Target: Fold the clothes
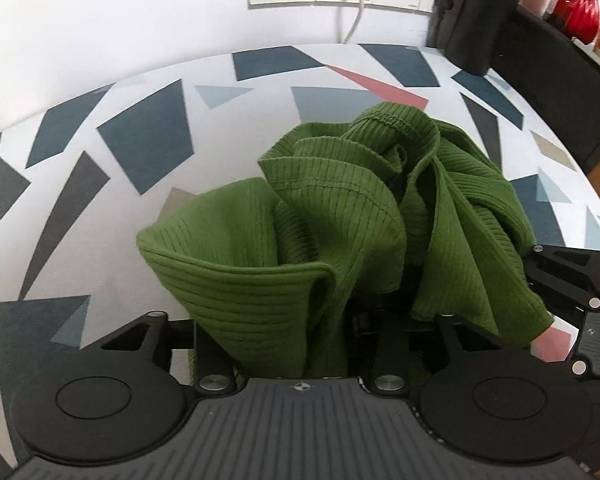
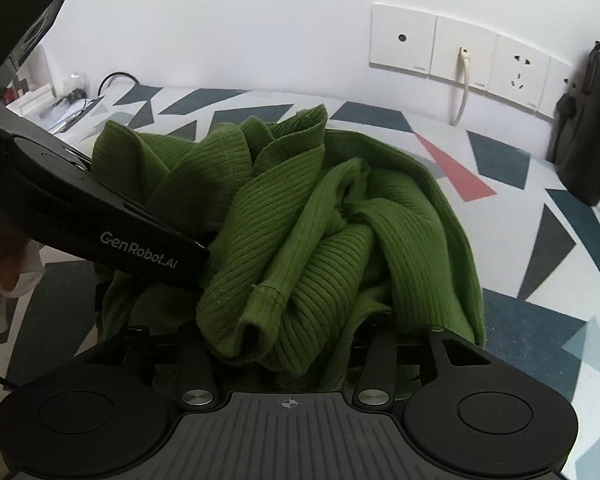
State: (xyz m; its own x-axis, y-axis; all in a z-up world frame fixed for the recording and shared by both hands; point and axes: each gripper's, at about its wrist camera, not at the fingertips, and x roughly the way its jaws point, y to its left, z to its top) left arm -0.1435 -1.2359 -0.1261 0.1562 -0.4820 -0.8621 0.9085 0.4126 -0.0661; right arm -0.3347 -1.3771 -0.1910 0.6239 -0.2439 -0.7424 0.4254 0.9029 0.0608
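Patterned table (image 1: 100,240) carries the bunched green top (image 1: 340,216), draped over both the left gripper (image 1: 328,344) and right gripper (image 2: 288,360), grips hidden; lifting and spreading it flat should come first.

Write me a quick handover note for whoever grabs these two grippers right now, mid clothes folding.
Left gripper: fingers buried in cloth, apparently shut on the green ribbed garment.
Right gripper: also sunk into the same garment, apparently gripping it; jaws hidden by fabric.
The two grippers are close together, both on the near side of the bunch.
Garment: crumpled in a heap on the patterned tablecloth, a cuffed sleeve end facing the right camera.
Done: no fold visible yet.
Left: spread it flat, then fold.
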